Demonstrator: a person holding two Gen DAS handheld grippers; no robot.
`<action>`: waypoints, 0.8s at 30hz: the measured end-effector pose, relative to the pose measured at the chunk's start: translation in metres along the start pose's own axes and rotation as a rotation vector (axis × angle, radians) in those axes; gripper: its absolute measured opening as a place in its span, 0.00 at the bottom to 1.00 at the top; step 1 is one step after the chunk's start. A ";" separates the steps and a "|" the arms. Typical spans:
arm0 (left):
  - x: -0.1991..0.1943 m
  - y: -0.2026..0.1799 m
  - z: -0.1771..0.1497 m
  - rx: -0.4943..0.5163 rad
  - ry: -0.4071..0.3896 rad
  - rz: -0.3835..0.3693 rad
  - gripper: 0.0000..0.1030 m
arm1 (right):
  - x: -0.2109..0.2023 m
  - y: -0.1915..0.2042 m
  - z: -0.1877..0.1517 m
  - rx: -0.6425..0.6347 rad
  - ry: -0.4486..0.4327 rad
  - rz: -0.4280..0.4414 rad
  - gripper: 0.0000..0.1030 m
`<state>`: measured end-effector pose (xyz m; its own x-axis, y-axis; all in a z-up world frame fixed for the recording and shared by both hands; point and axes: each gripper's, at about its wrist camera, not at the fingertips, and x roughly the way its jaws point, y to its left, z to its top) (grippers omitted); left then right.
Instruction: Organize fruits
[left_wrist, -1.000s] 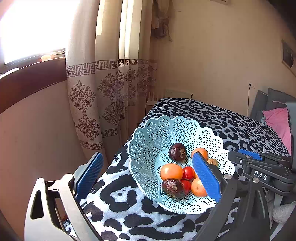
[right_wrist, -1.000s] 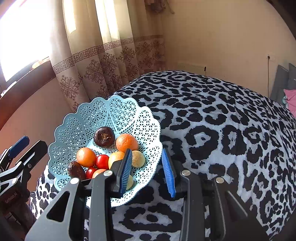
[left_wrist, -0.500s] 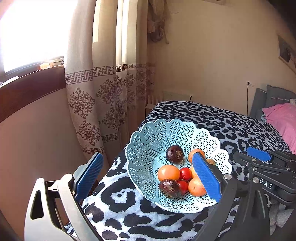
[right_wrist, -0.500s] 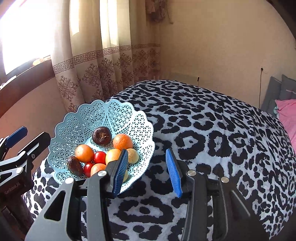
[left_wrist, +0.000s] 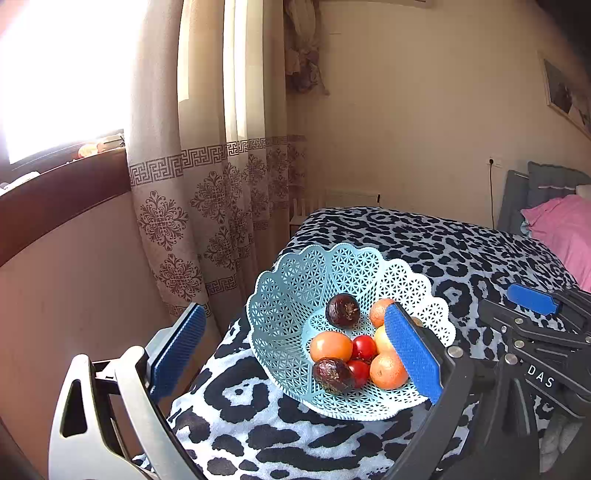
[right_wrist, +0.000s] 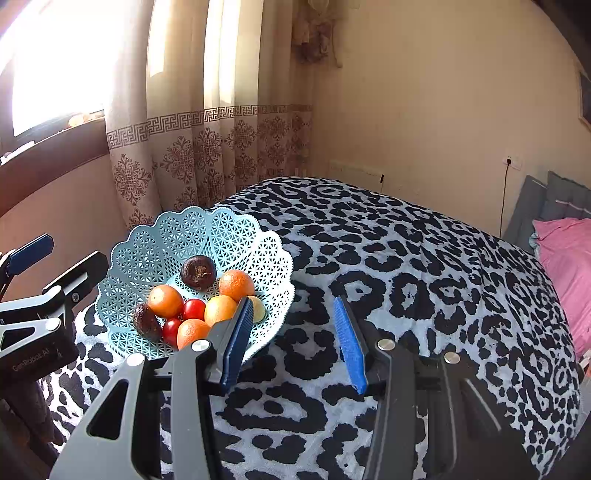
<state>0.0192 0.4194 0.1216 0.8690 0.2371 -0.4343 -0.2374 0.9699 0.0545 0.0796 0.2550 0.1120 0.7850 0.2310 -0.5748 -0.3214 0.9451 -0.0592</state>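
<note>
"DAS" reads on the right gripper (left_wrist: 532, 332) from the left wrist view; the left gripper (left_wrist: 295, 347) gapes wide, empty (right likewise). The fruit-filled lattice basket (right_wrist: 155, 243) sits on the leopard-print blanket (right_wrist: 424, 266).

Right gripper (right_wrist: 293, 336) partly hides pale fruit (right_wrist: 258, 312).
</note>
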 end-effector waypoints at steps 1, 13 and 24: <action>-0.001 0.000 0.000 0.002 -0.001 -0.001 0.96 | -0.002 0.001 0.000 -0.004 -0.004 -0.004 0.44; -0.003 -0.010 -0.003 0.030 0.016 -0.005 0.97 | -0.022 -0.003 -0.012 -0.008 -0.052 -0.049 0.78; -0.007 -0.019 -0.010 0.070 0.016 0.026 0.97 | -0.028 -0.005 -0.027 -0.029 -0.066 -0.090 0.95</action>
<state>0.0131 0.3987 0.1146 0.8556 0.2617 -0.4466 -0.2284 0.9651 0.1279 0.0453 0.2377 0.1067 0.8444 0.1615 -0.5109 -0.2630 0.9557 -0.1325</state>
